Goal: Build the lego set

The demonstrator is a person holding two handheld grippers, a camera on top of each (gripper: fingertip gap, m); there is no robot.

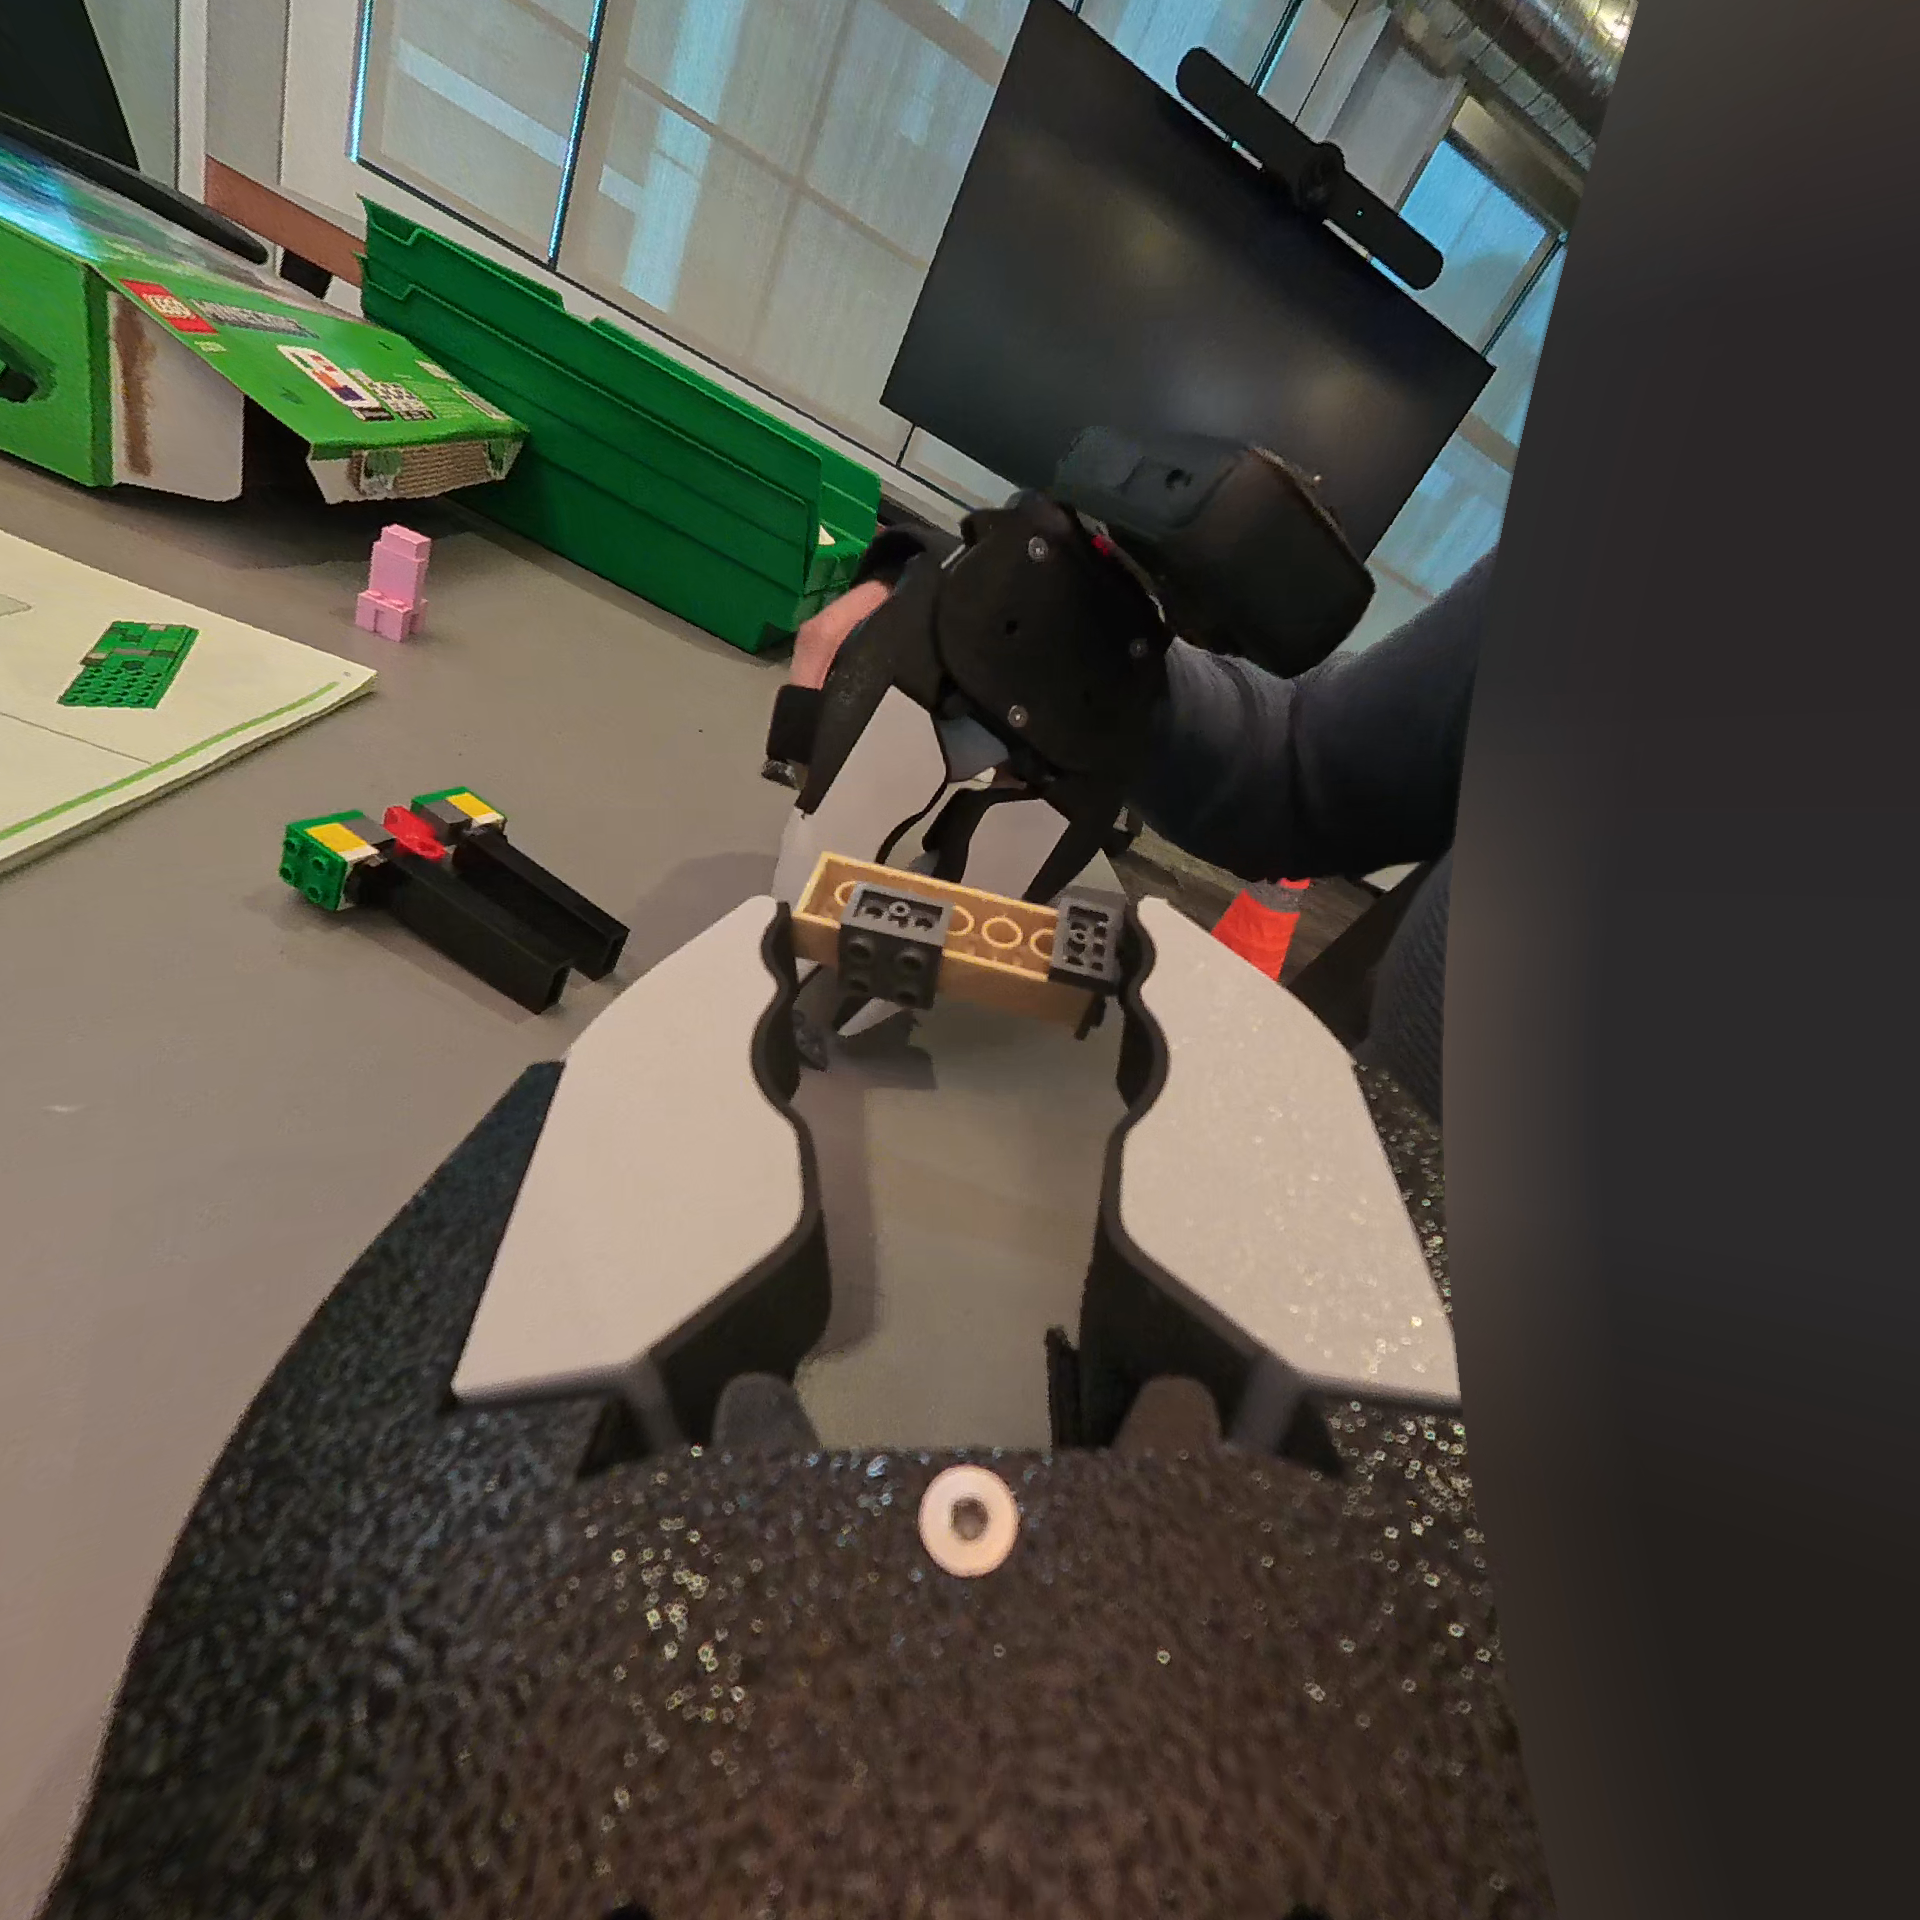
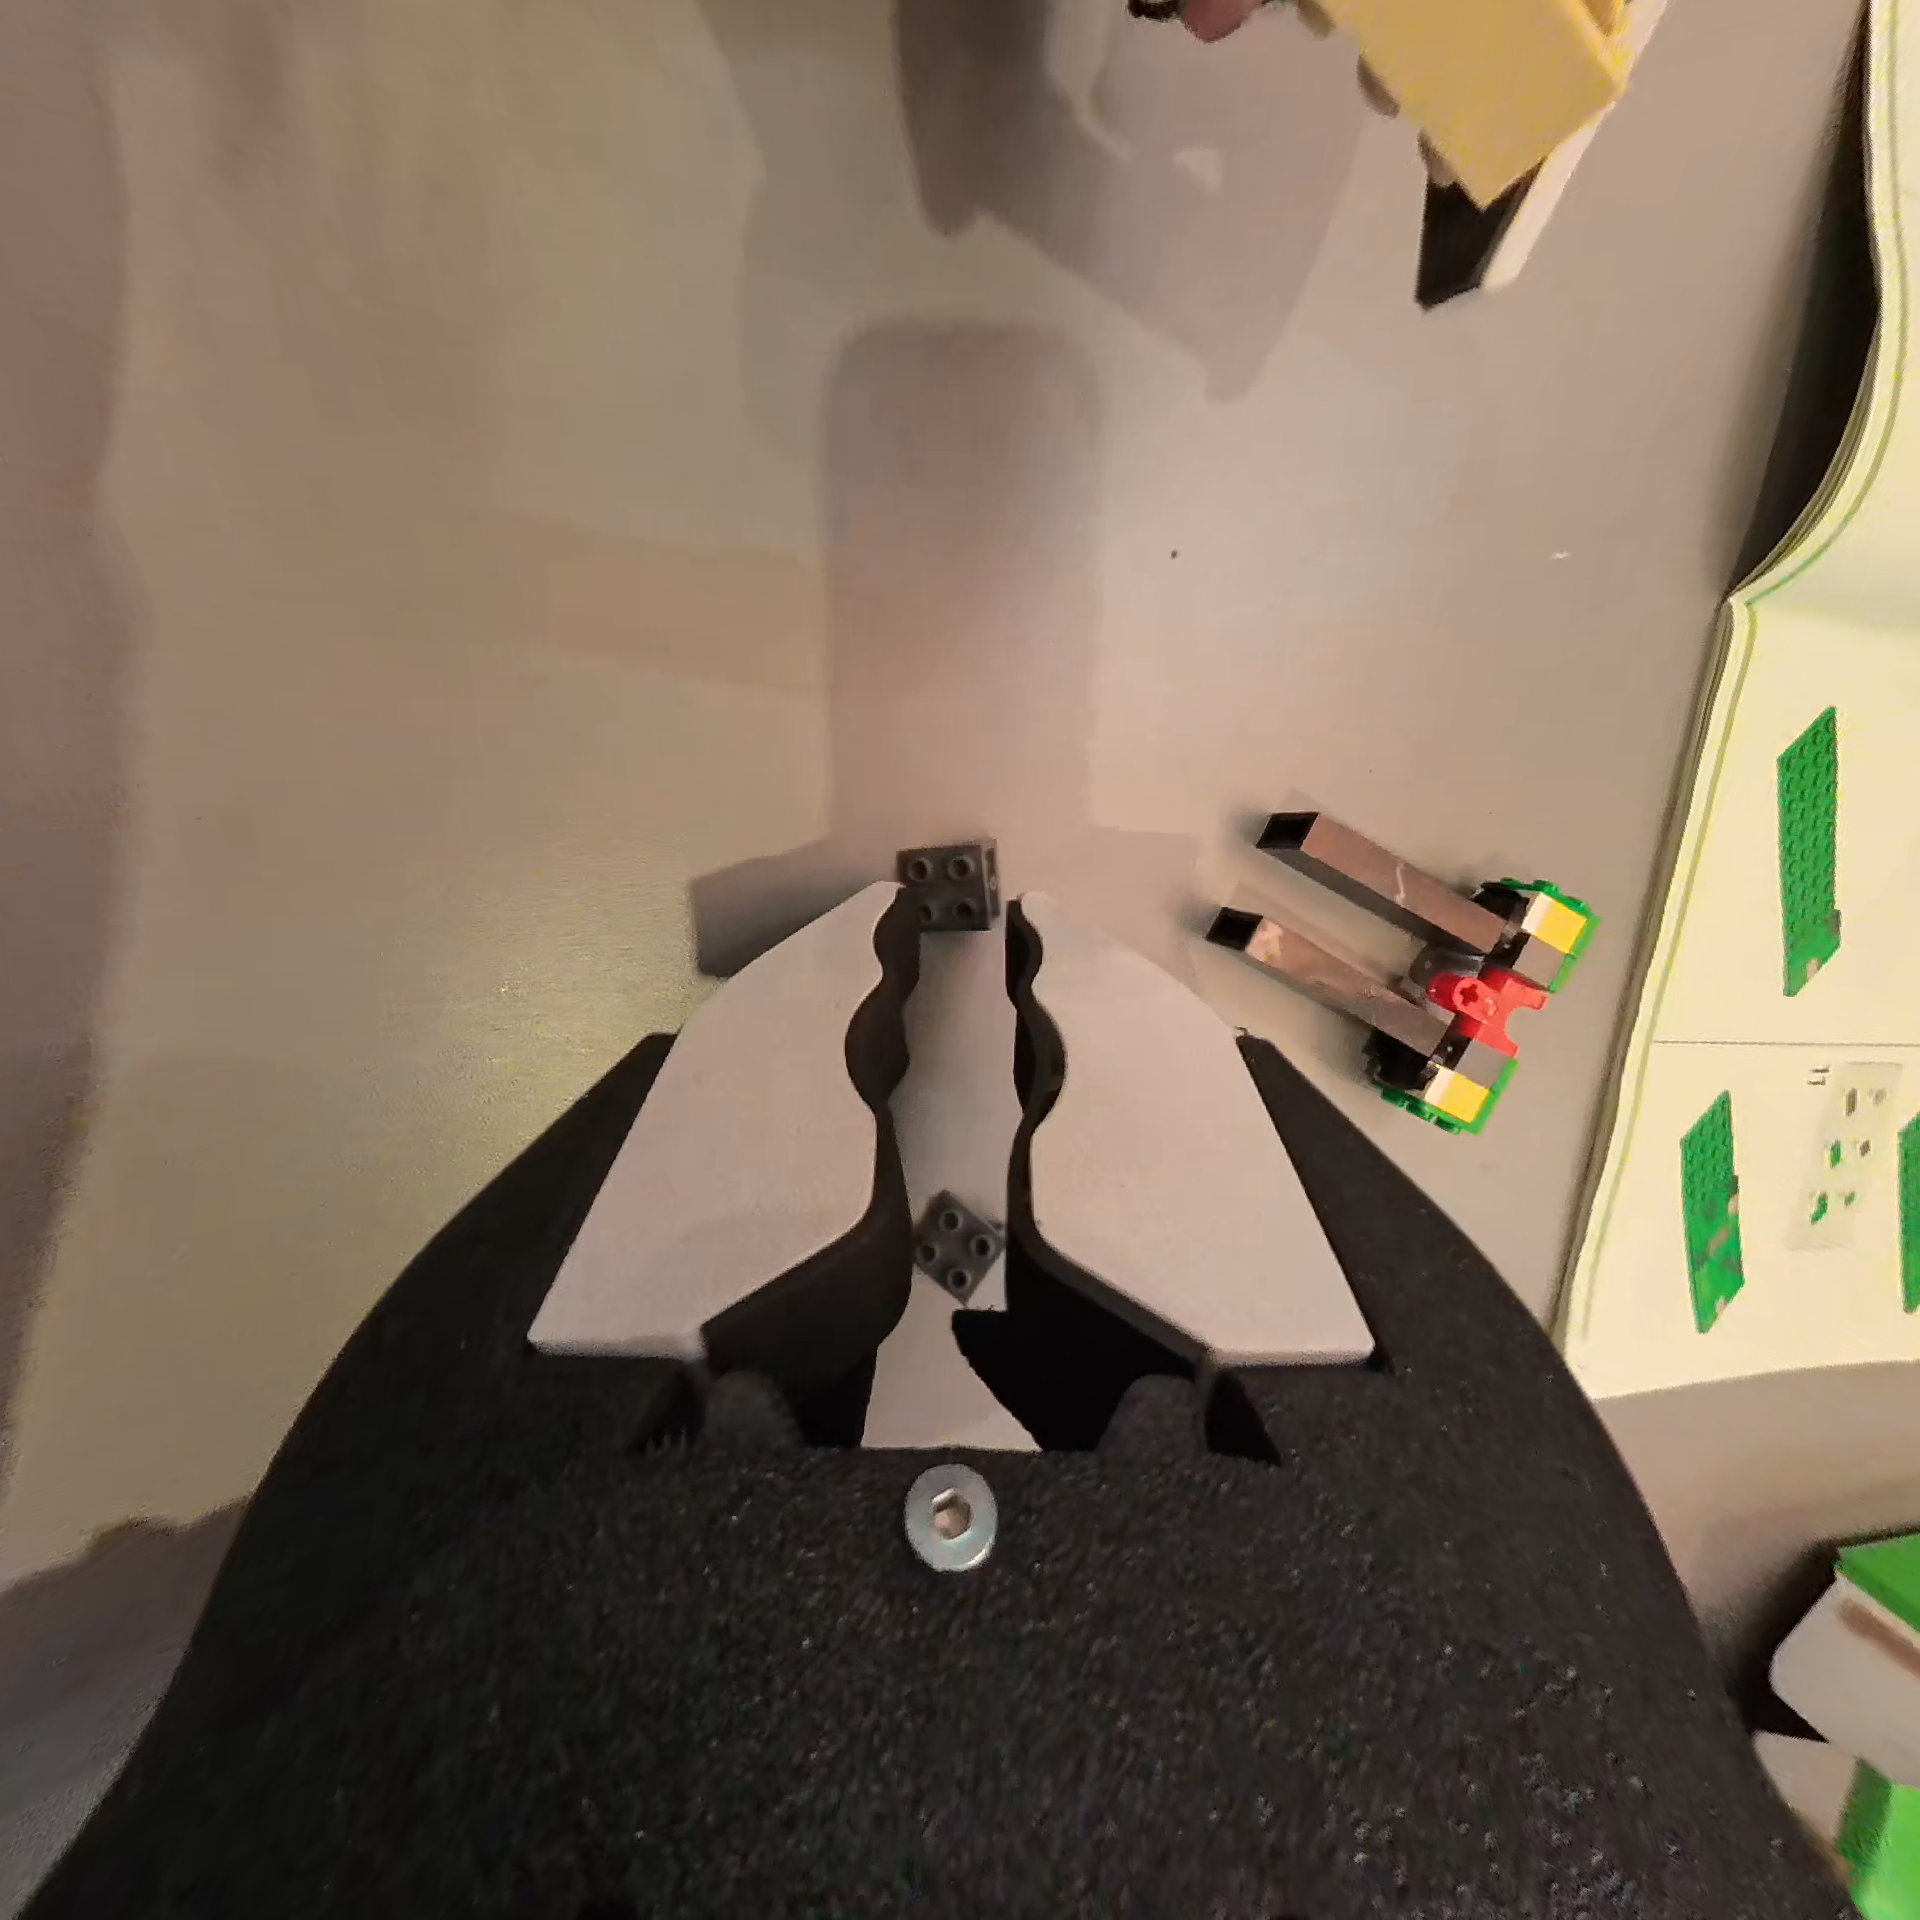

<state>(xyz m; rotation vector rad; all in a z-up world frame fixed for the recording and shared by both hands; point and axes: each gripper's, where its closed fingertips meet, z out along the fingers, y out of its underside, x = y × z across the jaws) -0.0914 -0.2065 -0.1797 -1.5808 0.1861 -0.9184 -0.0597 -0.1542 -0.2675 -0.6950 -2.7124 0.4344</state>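
My left gripper [image 1: 958,935] is shut on a tan brick [image 1: 997,951] with two dark grey bricks [image 1: 896,948] stuck on it, and holds it above the grey table. The tan brick also shows at the top of the right wrist view [image 2: 1475,83]. My right gripper [image 2: 958,899] points down at the table. A dark grey 2x2 brick [image 2: 949,885] sits at its fingertips, with the jaws narrow around the brick's near half. I cannot tell whether they grip it. A second grey 2x2 brick [image 2: 958,1259] lies on the table between the fingers.
A black two-bar assembly [image 1: 457,894] with green, yellow and red ends lies on the table, right of my right gripper [image 2: 1392,966]. The open instruction booklet [image 1: 156,707], a green box [image 1: 208,364], green trays [image 1: 623,468] and a pink figure [image 1: 393,582] stand farther left.
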